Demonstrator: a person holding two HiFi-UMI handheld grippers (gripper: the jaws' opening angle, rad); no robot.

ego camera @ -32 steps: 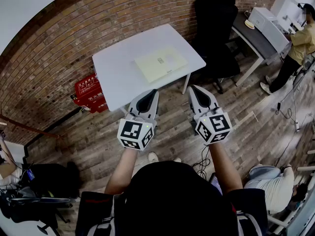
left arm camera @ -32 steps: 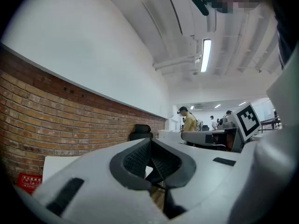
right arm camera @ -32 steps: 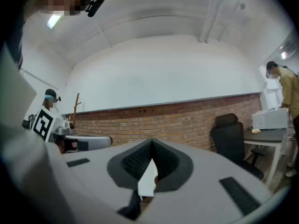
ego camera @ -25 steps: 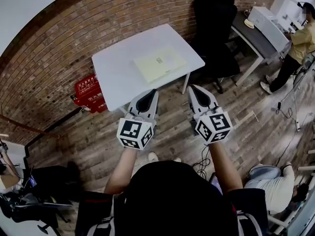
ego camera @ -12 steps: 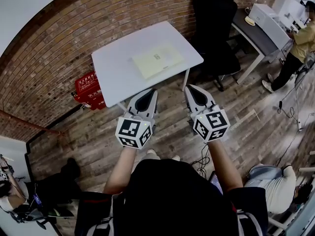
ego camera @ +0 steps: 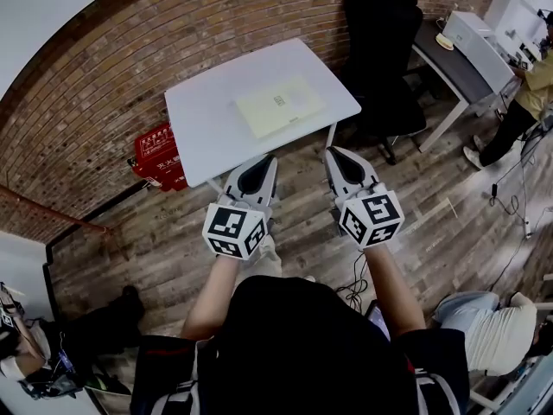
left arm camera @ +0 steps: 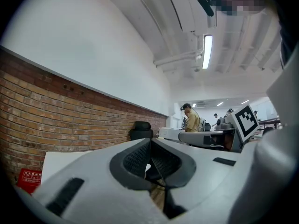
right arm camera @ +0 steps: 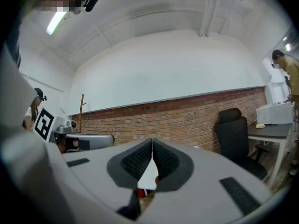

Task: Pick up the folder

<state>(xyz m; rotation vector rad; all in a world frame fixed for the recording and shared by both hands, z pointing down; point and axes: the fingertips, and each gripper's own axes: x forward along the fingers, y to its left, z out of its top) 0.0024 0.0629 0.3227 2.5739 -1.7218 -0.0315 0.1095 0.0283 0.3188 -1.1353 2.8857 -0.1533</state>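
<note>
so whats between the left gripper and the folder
In the head view, only bare surface of the white rectangular table lies between the left gripper and the flat pale yellow folder.

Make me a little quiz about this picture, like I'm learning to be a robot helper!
1. True or false: the left gripper is gripping the folder.
2. What stands on the floor to the left of the white table, by the brick wall? A. a red box B. a blue bucket C. a green bin
3. In a few words: how do the jaws of the right gripper stand?

Key
1. False: the folder lies flat on the table, untouched.
2. A.
3. Shut, with nothing between them.
</note>
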